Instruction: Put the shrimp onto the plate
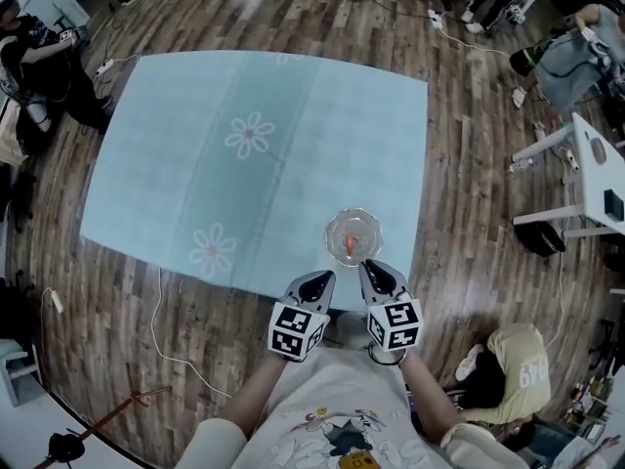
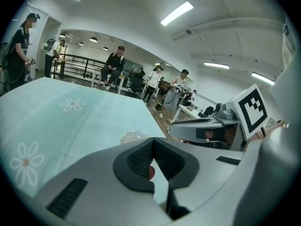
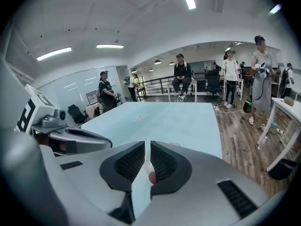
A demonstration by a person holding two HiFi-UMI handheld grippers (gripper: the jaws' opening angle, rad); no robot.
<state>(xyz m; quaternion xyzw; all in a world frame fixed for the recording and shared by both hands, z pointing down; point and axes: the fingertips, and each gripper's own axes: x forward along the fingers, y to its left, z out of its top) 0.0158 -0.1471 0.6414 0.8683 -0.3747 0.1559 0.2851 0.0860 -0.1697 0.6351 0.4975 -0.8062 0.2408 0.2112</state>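
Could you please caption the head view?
Shrimp on the plate near the table edge; left gripper and right gripper empty.

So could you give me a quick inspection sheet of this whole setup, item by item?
Surface: table under a pale blue cloth with flower prints, flat and tidy.
Job's things: clear plate near the table's near edge; the shrimp already lies on it.
Clutter: nothing seen on the table besides the plate.
Grippers: left gripper and right gripper sit side by side just short of the plate, jaws together, holding nothing.
Cables: a white cable trails over the floor by the table's left near corner.
Surroundings: wooden floor, a white desk to the right, and several people around the room.
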